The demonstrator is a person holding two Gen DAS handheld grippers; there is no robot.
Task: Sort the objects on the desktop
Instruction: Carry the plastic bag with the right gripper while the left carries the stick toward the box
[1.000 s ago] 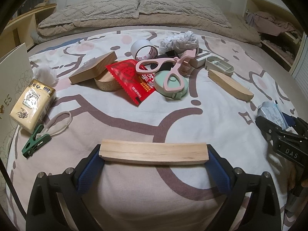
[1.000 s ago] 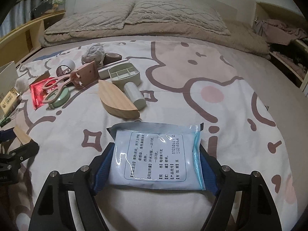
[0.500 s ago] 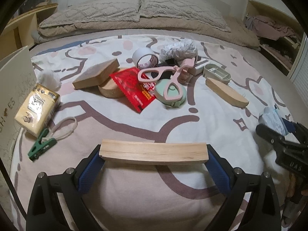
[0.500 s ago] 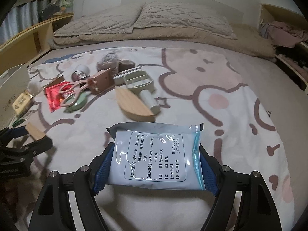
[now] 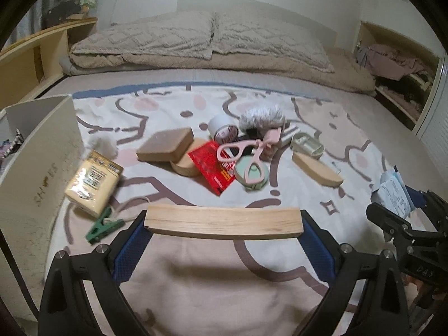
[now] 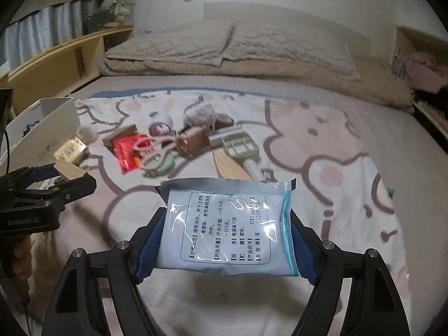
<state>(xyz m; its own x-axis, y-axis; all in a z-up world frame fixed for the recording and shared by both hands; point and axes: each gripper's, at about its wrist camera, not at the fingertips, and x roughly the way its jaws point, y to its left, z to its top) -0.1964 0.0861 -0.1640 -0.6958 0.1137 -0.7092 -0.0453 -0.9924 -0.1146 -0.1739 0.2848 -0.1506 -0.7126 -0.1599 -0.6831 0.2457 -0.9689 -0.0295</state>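
**Both grippers loaded above the patterned bedspread**

A long pale wooden block point(image 5: 223, 222) is clamped end to end between the blue-padded fingers of the left gripper point(image 5: 223, 240), held above the cream bedspread with brown outlines point(image 5: 308, 128). A light-blue printed plastic sachet point(image 6: 228, 228) is pinched by its sides in the right gripper point(image 6: 224, 247). The white open cardboard box point(image 5: 42, 151) stands at the left; just right of it lies a yellow wrapped packet point(image 5: 93, 180), with a green clothes peg point(image 5: 102, 228) nearer the block.
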